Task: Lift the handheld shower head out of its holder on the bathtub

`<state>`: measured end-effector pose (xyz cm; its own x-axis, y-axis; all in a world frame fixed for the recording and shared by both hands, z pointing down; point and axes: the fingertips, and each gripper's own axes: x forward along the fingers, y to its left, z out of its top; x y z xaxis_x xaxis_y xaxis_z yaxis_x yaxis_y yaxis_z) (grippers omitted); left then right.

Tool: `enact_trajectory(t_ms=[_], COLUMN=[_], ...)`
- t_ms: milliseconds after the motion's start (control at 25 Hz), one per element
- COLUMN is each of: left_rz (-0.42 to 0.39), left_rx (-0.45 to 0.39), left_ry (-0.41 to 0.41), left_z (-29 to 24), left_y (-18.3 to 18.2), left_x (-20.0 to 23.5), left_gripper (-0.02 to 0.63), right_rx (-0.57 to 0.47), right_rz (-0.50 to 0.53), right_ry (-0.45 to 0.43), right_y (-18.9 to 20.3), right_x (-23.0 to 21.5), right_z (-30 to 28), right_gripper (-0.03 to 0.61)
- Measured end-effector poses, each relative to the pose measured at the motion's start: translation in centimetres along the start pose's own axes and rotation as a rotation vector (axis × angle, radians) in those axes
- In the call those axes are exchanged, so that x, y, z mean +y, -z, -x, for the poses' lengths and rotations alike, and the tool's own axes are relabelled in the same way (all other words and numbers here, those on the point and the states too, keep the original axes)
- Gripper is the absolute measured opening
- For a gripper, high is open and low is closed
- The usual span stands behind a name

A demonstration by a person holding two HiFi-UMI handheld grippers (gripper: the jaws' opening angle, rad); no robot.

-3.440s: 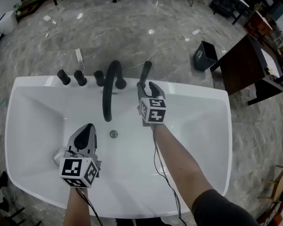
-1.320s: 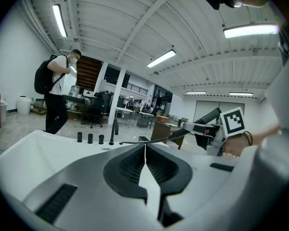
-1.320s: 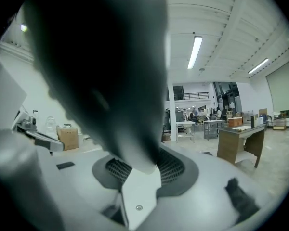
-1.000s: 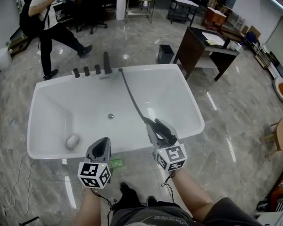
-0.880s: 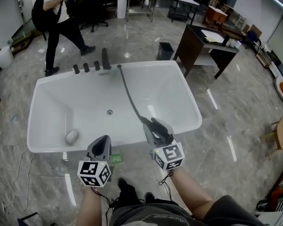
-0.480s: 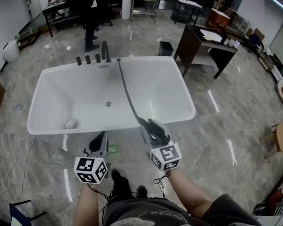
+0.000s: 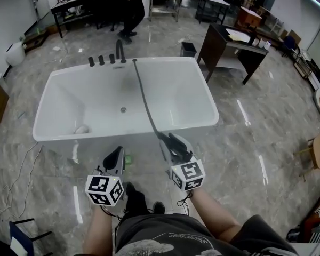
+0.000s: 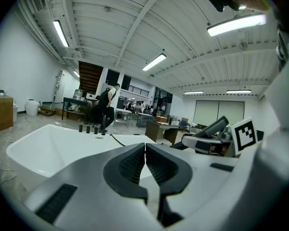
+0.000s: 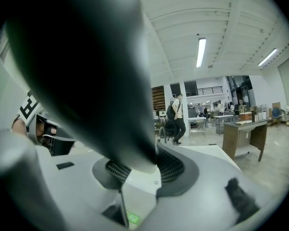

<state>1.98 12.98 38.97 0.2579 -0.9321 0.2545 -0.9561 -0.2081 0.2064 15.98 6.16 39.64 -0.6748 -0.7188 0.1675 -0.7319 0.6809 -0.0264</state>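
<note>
We stand on the near side of the white freestanding bathtub (image 7: 209,104), on the grey marble floor (image 7: 256,143). The dark, slim handheld shower head (image 7: 162,138) is out of its holder and sits in the right gripper (image 7: 170,142), just past the tub's near rim. In the right gripper view the jaws are partly apart and clamp the shower head's dark body on both sides. From the head, the thin dark hose (image 7: 143,96) runs across the tub to the far rim, where it meets the rim just right of the curved black spout (image 7: 119,49) and the three short black knobs (image 7: 101,61).

The left gripper (image 7: 118,157) hangs to the left of the right one, over the floor, and holds nothing. Its jaws are narrow, the ribbed pads nearly meeting.

A small pale rounded object (image 7: 82,129) lies in the tub's near left corner. Beyond the tub a person in dark clothes (image 7: 126,4) stands near a dark wooden desk (image 7: 229,47) at the far right.
</note>
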Motion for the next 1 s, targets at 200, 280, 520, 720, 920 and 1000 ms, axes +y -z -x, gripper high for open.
enact_trajectory(t_ms=[200,280,520,720,920,1000], left_rz=[-0.009,-0.013,-0.026,-0.029,-0.030,-0.030], left_rx=[-0.010,-0.015,-0.016,-0.012,-0.011,-0.010], left_ry=[0.000,0.000,-0.001,0.004,0.014,0.018], left_z=[0.2,0.1,-0.4,-0.9,-1.1,-1.2], left_y=[-0.2,-0.4,-0.9,-1.2,-1.1,-1.0], left_x=[-0.3,-0.3,-0.1,-0.5,-0.5,-0.4], left_gripper=[0.015,0.015,0.015,0.015,0.015,0.015], right_rx=[0.008,0.004,0.005,0.008,0.005,0.006], right_rz=[0.006,0.009,0.018,0.020,0.024,0.022], right_ry=[0.021,0.021,0.014,0.007,0.011,0.012], right_y=[0.1,-0.1,-0.2,-0.2,-0.2,-0.1], right_x=[-0.6,-0.7,-0.7,-0.8,-0.8,-0.7], right_z=[-0.2,-0.3,-0.9,-1.1,-1.1,-1.2], right_gripper=[0.140,0.140,0.140,0.140,0.140,0.140])
